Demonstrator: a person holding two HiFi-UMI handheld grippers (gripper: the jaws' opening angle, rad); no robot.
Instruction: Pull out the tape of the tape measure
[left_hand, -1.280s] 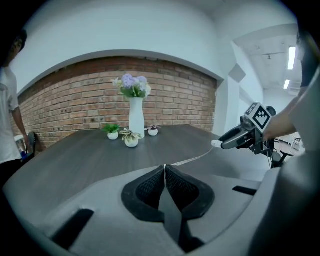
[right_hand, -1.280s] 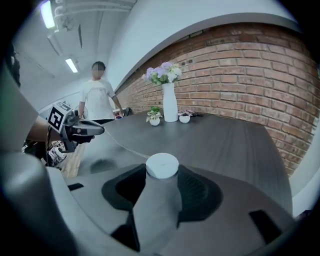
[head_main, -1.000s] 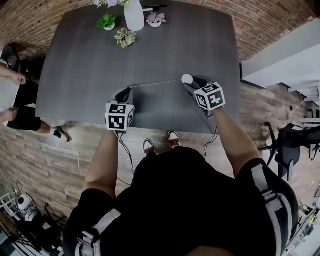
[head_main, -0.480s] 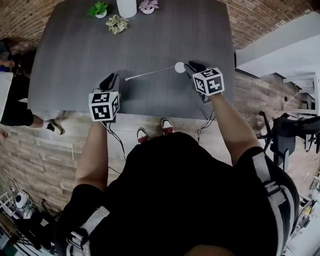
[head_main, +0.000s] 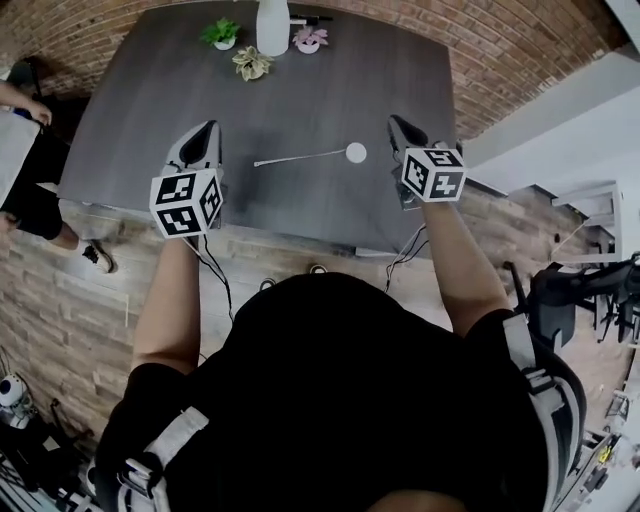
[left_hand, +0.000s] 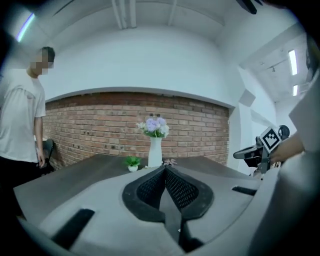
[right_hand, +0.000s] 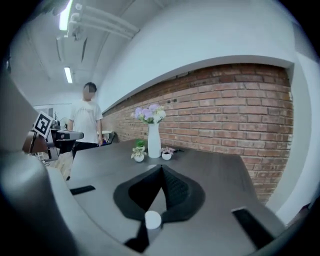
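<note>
Head view: tape measure (head_main: 355, 152) is lying on the table (head_main: 300, 90), tape (head_main: 300, 157) trailing toward nine o'clock. Left gripper (head_main: 209, 127) and right gripper (head_main: 393, 121) are hovering, closed and empty; pulling further probably needs a square tip pinch.

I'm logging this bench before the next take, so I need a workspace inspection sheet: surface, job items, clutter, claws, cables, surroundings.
Surface: dark grey table with a wood-grain top.
Job's things: the white round tape measure lies on the table. Its tape is drawn out to the left and touches neither claw.
Clutter: a white vase and three small potted plants stand at the far edge.
Grippers: left claw and right claw are both shut, gripping nothing.
Cables: black cables hang from both grippers.
Surroundings: brick wall, wood floor, and a bystander at left.
</note>
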